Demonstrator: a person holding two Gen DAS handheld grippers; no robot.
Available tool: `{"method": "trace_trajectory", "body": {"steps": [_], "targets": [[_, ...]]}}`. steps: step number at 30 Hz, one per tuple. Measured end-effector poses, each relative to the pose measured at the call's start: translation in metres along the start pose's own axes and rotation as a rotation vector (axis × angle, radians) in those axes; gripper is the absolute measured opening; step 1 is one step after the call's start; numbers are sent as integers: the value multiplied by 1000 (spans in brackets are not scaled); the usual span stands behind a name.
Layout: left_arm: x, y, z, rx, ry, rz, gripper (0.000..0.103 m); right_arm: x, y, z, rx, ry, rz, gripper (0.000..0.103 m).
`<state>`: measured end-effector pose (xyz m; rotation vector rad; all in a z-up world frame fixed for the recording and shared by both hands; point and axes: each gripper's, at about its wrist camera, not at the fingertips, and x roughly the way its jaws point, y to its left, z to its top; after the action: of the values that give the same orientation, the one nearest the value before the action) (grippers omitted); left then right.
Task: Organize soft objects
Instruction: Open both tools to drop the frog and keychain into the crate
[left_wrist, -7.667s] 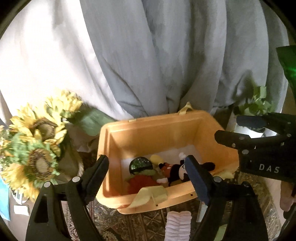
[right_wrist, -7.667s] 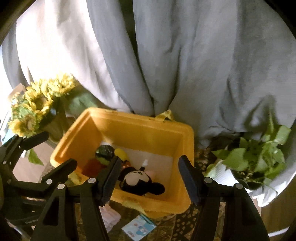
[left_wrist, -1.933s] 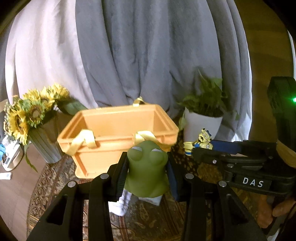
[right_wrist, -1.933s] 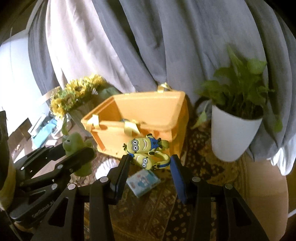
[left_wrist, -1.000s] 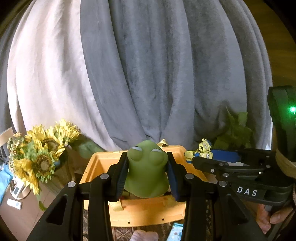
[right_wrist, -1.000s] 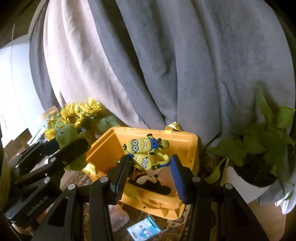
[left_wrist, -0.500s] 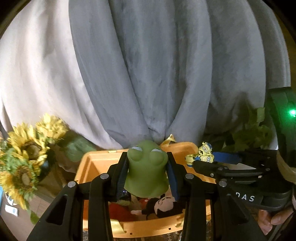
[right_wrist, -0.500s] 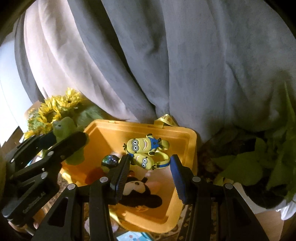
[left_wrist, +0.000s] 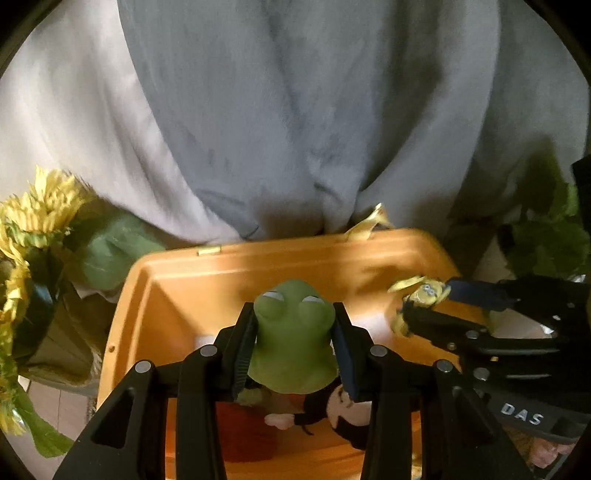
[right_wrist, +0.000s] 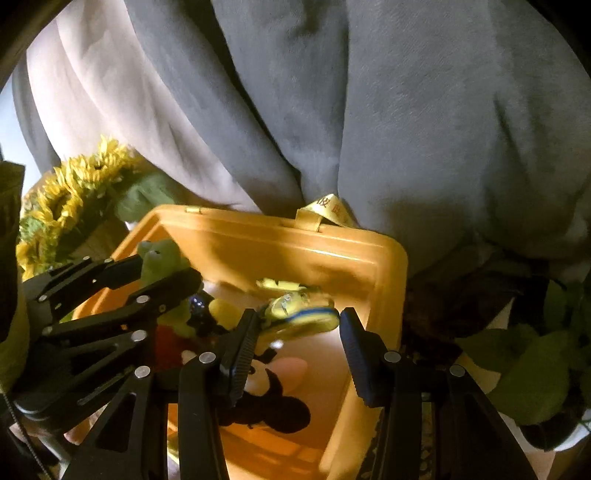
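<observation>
My left gripper is shut on a green frog plush and holds it above the open orange bin. The frog also shows in the right wrist view. My right gripper has its fingers spread wide over the bin. The yellow minion toy is blurred between the fingers, touching neither pad clearly. It also shows in the left wrist view. A black mouse plush and a red toy lie in the bin.
Grey and white curtains hang right behind the bin. Sunflowers in a vase stand to its left. A leafy potted plant stands to its right.
Both grippers moved closer over the bin. The right gripper's fingers have opened and the minion toy is slipping out of them, blurred. The left gripper still holds the frog.
</observation>
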<state>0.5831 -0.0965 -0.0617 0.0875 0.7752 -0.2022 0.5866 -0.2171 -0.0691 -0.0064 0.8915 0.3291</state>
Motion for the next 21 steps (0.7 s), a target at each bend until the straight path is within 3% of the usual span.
{"method": "trace_trajectory", "body": {"steps": [8, 11, 13, 15, 21], "targets": [[35, 6, 2, 10, 111, 37, 40, 19, 1, 8, -9, 53, -1, 50], [46, 7, 3, 2, 157, 32, 49, 22, -3, 9, 7, 68, 2, 52], [46, 7, 2, -2, 159, 31, 59, 22, -4, 9, 6, 68, -11, 54], [44, 7, 3, -6, 147, 42, 60, 22, -5, 9, 10, 69, -18, 59], [28, 9, 2, -7, 114, 79, 67, 11, -7, 9, 20, 43, -17, 61]]}}
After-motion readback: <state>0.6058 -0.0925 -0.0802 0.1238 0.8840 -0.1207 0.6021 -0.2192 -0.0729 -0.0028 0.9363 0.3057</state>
